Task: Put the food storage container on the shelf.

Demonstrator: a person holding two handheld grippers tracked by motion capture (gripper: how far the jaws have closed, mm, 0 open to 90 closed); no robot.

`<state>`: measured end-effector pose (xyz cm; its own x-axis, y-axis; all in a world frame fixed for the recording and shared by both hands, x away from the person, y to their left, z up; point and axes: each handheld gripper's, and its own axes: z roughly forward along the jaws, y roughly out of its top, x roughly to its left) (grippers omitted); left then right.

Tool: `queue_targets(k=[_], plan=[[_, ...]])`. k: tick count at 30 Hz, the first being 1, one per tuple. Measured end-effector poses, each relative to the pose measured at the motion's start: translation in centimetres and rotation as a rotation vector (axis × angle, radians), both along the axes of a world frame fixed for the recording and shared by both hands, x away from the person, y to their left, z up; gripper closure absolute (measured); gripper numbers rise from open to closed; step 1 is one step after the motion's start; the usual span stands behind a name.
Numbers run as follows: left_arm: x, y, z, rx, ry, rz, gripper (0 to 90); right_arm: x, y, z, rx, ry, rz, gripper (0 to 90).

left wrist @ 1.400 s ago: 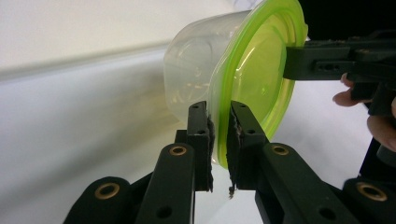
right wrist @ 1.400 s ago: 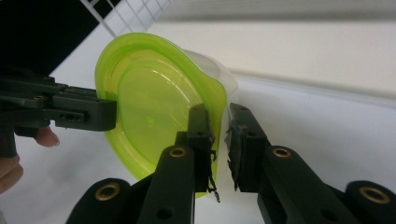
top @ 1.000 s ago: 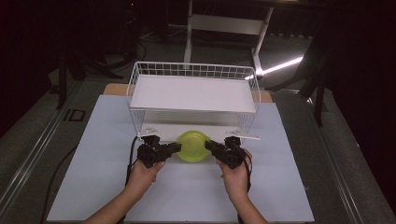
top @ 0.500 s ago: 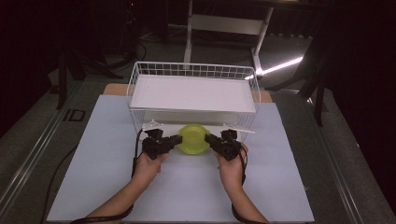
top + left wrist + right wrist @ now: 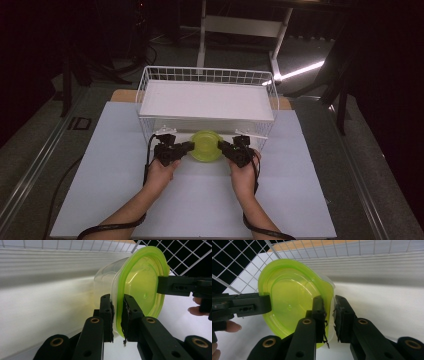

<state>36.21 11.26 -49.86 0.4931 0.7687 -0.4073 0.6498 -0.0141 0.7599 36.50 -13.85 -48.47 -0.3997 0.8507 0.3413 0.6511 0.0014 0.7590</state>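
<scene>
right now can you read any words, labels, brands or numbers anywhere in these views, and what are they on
"ID": dark letters on the grey floor strip left of the table.
No readable print on the green-lidded container, the wire basket, the left gripper or the right gripper.

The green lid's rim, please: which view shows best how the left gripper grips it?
The left gripper view: its jaws close on the green lid's rim, with the clear tub behind. The right gripper view shows the left gripper at the lid's far edge. The high view shows both grippers beside the lid, too small for detail.
</scene>
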Motion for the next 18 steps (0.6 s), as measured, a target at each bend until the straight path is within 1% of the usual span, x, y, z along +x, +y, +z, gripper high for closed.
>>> queue_targets(k=[2,4,5,6,8,10,11,12,13,15,18], plan=[[0.4,0.2,-0.1,-0.007,0.004,0.004,80.2,0.3,0.2,0.1,-0.010,-0.004,0.003,78.5],[0.6,0.2,0.0,-0.022,0.015,0.013,79.7,0.5,0.3,0.1,-0.009,-0.005,-0.001,77.8],[0.6,0.2,0.0,-0.022,0.015,0.013,79.5,0.5,0.3,0.1,-0.009,-0.005,-0.001,77.8],[0.8,0.3,0.0,-0.031,0.018,0.026,79.5,0.5,0.4,0.0,-0.008,-0.005,-0.003,74.8],[1.0,0.3,0.0,-0.033,0.013,0.039,77.6,0.7,0.6,-0.2,-0.009,-0.002,-0.005,77.8],[1.2,0.2,-0.1,-0.048,0.020,0.045,76.7,0.7,0.6,-0.4,-0.017,-0.012,-0.011,77.8],[1.2,0.2,-0.2,-0.047,0.014,0.045,73.6,0.8,0.6,-0.5,-0.013,-0.014,-0.013,74.7],[1.3,0.1,-0.2,-0.045,0.011,0.050,71.4,0.8,0.7,-0.6,-0.013,-0.015,-0.019,69.6],[1.4,0.1,-0.2,-0.047,0.010,0.051,70.5,0.9,0.6,-0.6,-0.012,-0.022,-0.027,66.8],[1.6,0.1,-0.2,-0.046,0.006,0.062,67.6,1.0,0.6,-0.6,-0.008,-0.026,-0.033,66.3],[1.6,0.1,-0.2,-0.048,0.007,0.065,67.4,1.1,0.5,-0.5,-0.008,-0.035,-0.043,66.2]])
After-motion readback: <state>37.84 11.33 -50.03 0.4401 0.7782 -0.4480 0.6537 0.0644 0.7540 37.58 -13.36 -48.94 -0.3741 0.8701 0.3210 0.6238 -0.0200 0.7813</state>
